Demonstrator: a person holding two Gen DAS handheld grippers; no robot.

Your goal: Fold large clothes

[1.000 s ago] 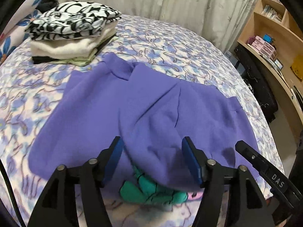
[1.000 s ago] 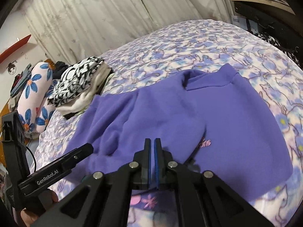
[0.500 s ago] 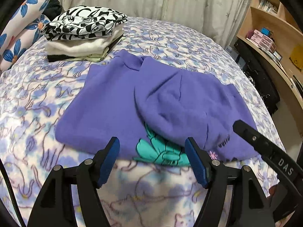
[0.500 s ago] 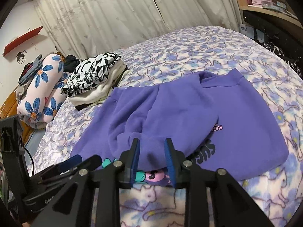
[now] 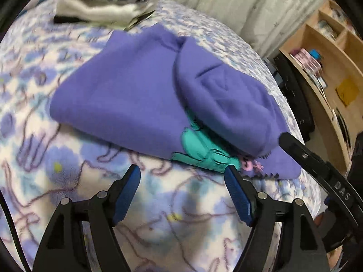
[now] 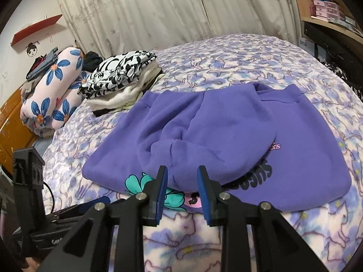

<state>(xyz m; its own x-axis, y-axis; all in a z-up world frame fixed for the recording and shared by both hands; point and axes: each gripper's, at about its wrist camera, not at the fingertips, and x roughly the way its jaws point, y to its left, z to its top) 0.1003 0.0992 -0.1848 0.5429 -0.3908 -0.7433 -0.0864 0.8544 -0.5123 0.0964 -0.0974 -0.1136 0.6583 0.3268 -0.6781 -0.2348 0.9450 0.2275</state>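
Note:
A purple sweatshirt [image 5: 140, 95] lies on the flower-print bed, sleeves folded over its body, a teal flower print [image 5: 202, 149] showing at its near hem. It also shows in the right wrist view [image 6: 226, 136]. My left gripper [image 5: 182, 179] is open and empty, just short of the hem. My right gripper [image 6: 182, 181] is open and empty, its fingertips at the folded sleeve's near edge. The right gripper's black body [image 5: 317, 170] shows in the left wrist view at the right.
A stack of folded clothes [image 6: 122, 79] with a black-and-white top sits at the bed's far left. A rolled flower-print quilt [image 6: 52, 90] lies beyond it. Wooden shelves [image 5: 329, 68] stand to the right. Curtains [image 6: 181, 11] hang behind the bed.
The right gripper has opened from shut. Both grippers have drawn back from the sweatshirt toward the near edge of the bed, and the teal print now shows more.

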